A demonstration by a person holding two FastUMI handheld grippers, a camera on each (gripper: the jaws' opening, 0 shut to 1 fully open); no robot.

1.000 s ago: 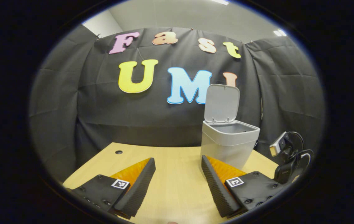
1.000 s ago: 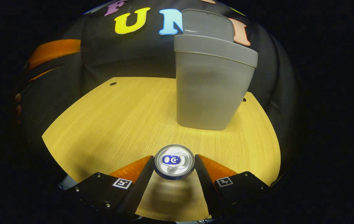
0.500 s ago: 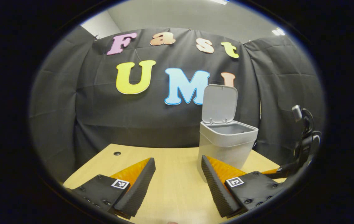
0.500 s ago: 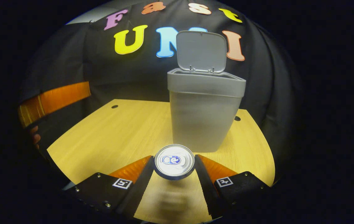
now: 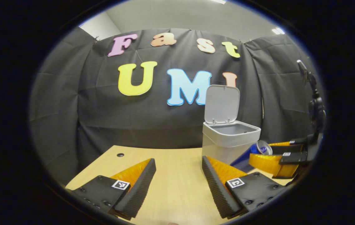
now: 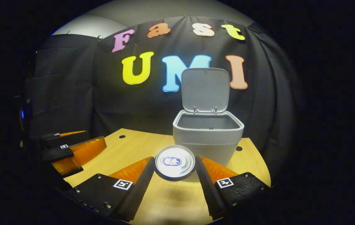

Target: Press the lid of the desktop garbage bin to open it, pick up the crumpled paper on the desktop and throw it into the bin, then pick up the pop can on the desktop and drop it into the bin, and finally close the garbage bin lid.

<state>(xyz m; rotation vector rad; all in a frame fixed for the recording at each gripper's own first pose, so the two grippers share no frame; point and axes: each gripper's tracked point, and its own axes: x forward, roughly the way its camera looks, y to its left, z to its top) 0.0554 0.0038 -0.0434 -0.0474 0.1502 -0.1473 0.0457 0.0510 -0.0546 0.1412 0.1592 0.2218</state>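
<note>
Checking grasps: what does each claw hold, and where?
Right claw grips the pop can by its sides, near the top. Left claw holds nothing.

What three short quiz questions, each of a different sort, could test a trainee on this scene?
1. True or false: the lid of the garbage bin is closed.
2. Which gripper holds the pop can? A) left gripper B) right gripper
3. Fill in: the can is lifted clear of the ____, in front of the bin.

Key: 1. False, it stands open. 2. B; the left one is open with nothing between its fingers. 3. Desktop.
</note>
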